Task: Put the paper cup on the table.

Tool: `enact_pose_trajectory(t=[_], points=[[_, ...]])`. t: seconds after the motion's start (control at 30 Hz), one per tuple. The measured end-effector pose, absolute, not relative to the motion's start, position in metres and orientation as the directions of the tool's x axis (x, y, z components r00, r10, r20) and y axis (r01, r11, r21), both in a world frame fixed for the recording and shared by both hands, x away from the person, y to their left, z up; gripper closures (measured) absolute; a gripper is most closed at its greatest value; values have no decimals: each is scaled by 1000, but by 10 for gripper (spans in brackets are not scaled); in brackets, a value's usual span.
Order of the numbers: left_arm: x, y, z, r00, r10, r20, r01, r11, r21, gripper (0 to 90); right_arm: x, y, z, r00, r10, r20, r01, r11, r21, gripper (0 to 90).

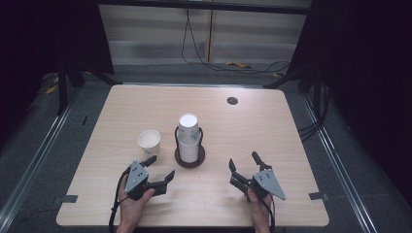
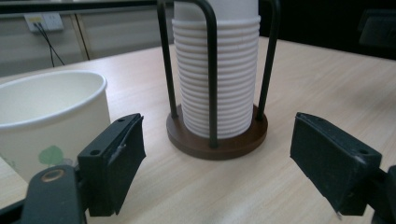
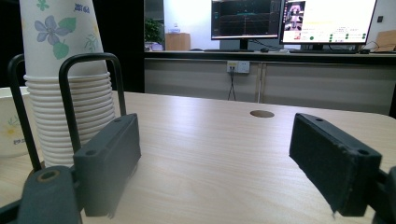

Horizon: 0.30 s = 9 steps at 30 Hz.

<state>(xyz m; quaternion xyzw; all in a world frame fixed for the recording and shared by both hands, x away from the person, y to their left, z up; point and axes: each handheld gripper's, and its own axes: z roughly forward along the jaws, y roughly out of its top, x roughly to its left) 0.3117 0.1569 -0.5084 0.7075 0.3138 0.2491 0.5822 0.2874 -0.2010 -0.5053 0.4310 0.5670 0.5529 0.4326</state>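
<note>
Evidently readying a grab, both grippers, left and right, rest with fingers apart before the cup stack and loose paper cup.

My high view looks forward and down over the whole table, far enough back to take in both hands at the lower frame edge. My left gripper view sits low and close, facing the cup stack at upper centre. My right gripper view, also near table level, catches that stack at its left edge.
</note>
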Motion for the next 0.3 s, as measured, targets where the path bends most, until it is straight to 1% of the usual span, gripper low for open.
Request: enact_pose_trajectory(t=[0.1, 0.23, 0.27, 0.3], points=[[309, 160, -509, 675, 738, -13, 132, -103, 986, 174, 287, -201, -505, -255, 967, -14, 11, 18, 1000, 159], [305, 159, -510, 684, 729, 35, 80, -122, 989, 174, 287, -201, -505, -257, 966, -13, 11, 17, 1000, 159], [304, 160, -510, 687, 726, 37, 70, -117, 991, 175, 287, -201, -505, -258, 966, -13, 11, 17, 1000, 159], [304, 161, -510, 686, 727, 18, 77, -97, 992, 176, 287, -201, -505, -256, 967, -12, 13, 16, 1000, 159]])
